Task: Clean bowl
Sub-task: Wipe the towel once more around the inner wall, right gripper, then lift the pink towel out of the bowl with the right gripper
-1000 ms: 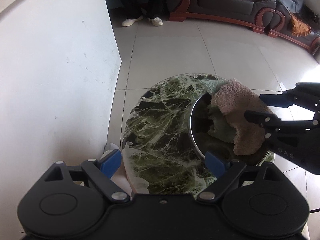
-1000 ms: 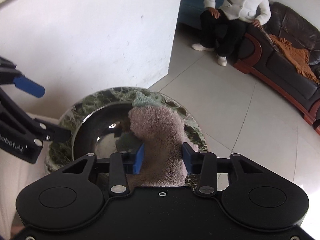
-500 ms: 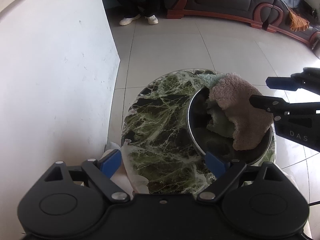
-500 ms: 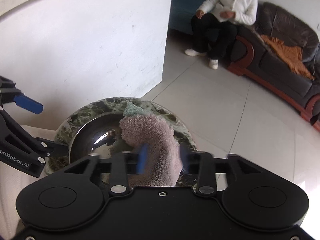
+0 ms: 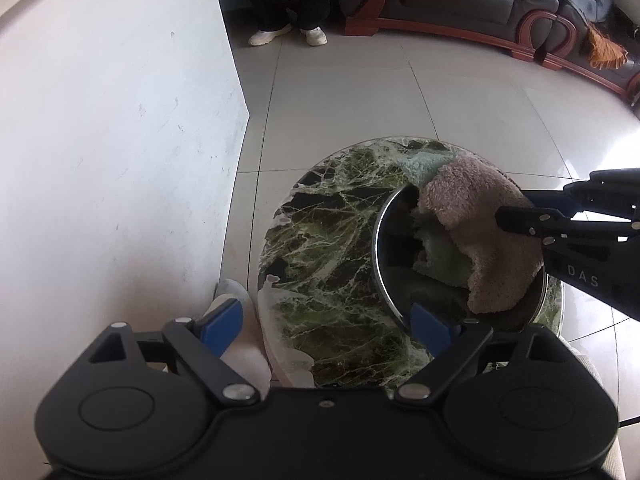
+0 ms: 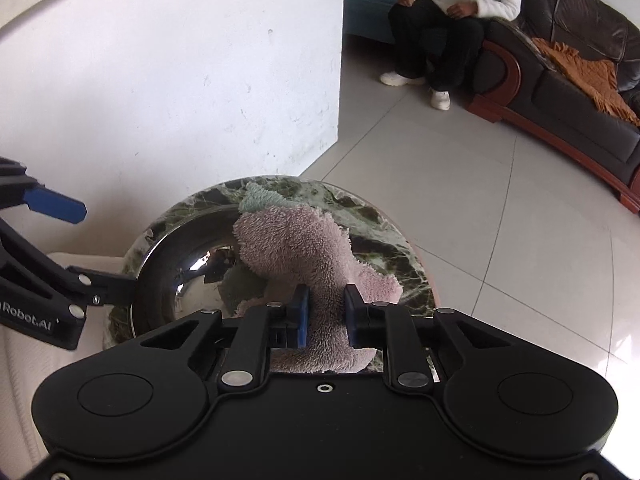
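A shiny steel bowl (image 5: 394, 268) (image 6: 184, 264) sits on a round green marble table (image 5: 332, 248) (image 6: 372, 220). A pink and pale green towel (image 5: 484, 236) (image 6: 296, 240) drapes over the bowl's far rim and into it. My right gripper (image 6: 325, 314) is shut on the towel's pink end; it also shows in the left wrist view (image 5: 516, 216). My left gripper (image 5: 324, 326) is open, its right finger (image 5: 430, 330) at the bowl's near rim; it enters the right wrist view at the left edge (image 6: 76, 248).
A white wall (image 5: 120, 140) stands close on the left. Grey tiled floor (image 5: 360, 96) lies beyond the table. A person (image 6: 452, 12) sits on a dark sofa (image 6: 560, 80) at the back. A white cushion (image 6: 24, 344) lies beside the table.
My right gripper has closed tighter on the towel and shifted it slightly across the bowl. The left gripper has stayed open at the bowl's rim.
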